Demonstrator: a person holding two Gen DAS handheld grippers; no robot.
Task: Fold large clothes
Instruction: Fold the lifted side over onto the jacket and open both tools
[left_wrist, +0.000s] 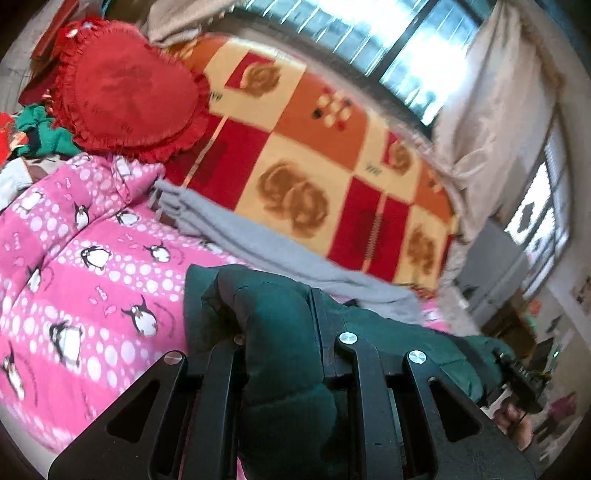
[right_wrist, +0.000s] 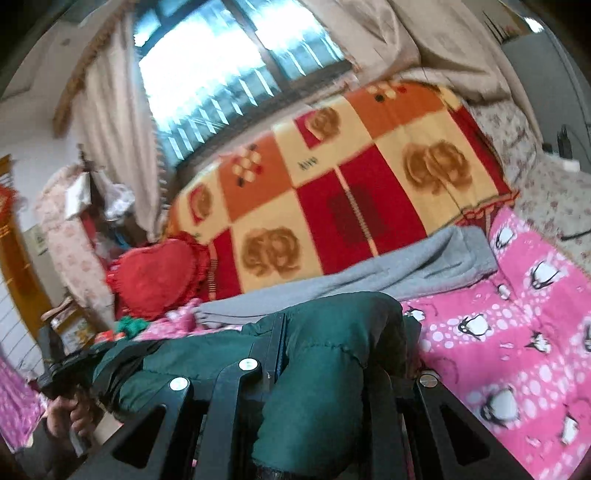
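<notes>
A dark green padded jacket hangs stretched between my two grippers above the bed. In the left wrist view my left gripper is shut on a thick bunch of it, and the fabric runs off right to my right gripper, held by a hand. In the right wrist view my right gripper is shut on another bunch of the jacket. From there the cloth trails left to my left gripper and the hand holding it. The padding hides most of the finger pads.
Under the jacket lies a pink penguin blanket. A folded grey garment rests beyond it, then a red, orange and cream checked blanket. A red heart cushion and green clothes sit at one end. Window and curtains are behind.
</notes>
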